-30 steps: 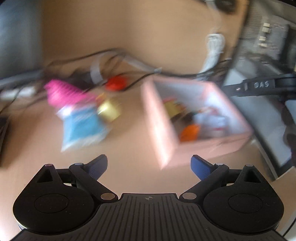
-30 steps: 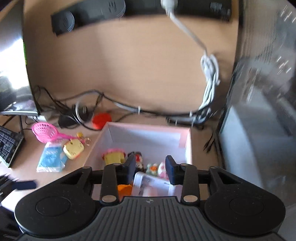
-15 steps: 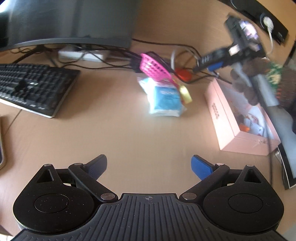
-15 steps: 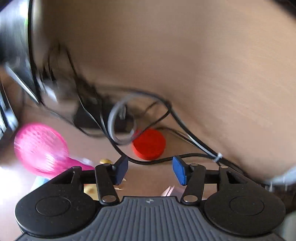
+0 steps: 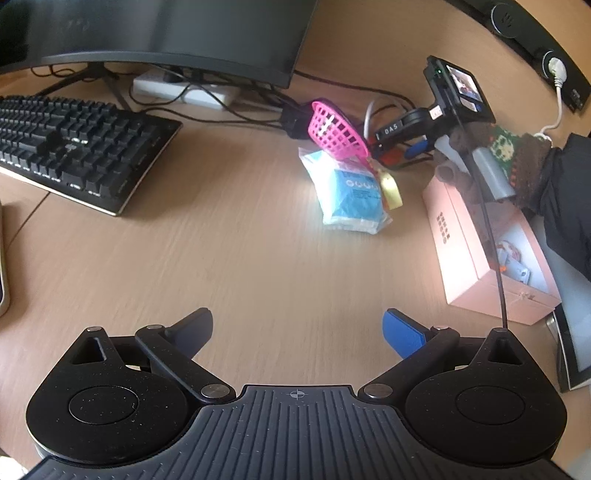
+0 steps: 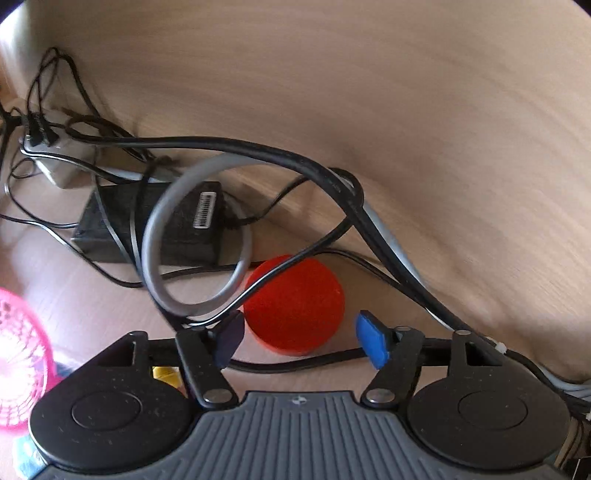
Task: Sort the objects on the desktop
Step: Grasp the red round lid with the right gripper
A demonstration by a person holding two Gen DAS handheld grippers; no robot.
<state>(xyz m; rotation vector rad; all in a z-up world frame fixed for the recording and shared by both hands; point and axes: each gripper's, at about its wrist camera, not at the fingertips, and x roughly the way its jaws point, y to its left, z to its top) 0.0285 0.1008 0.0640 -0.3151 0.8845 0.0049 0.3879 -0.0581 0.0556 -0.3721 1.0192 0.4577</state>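
My right gripper is open with its blue-padded fingers on either side of a round red disc that lies on the desk under black cables; nothing is gripped. It also shows in the left wrist view. My left gripper is open and empty above bare desk. A pink plastic scoop, a blue-and-white packet and a small yellow tag lie together. A pink box holding several small toys stands at the right.
A black keyboard and a monitor are at the back left. A black power brick, a grey cable loop and tangled black cables crowd the back of the desk by the wooden wall.
My right gripper has moved from above the pink box to the red disc and opened wider around it. The left gripper has pulled back and turned left, away from the box.
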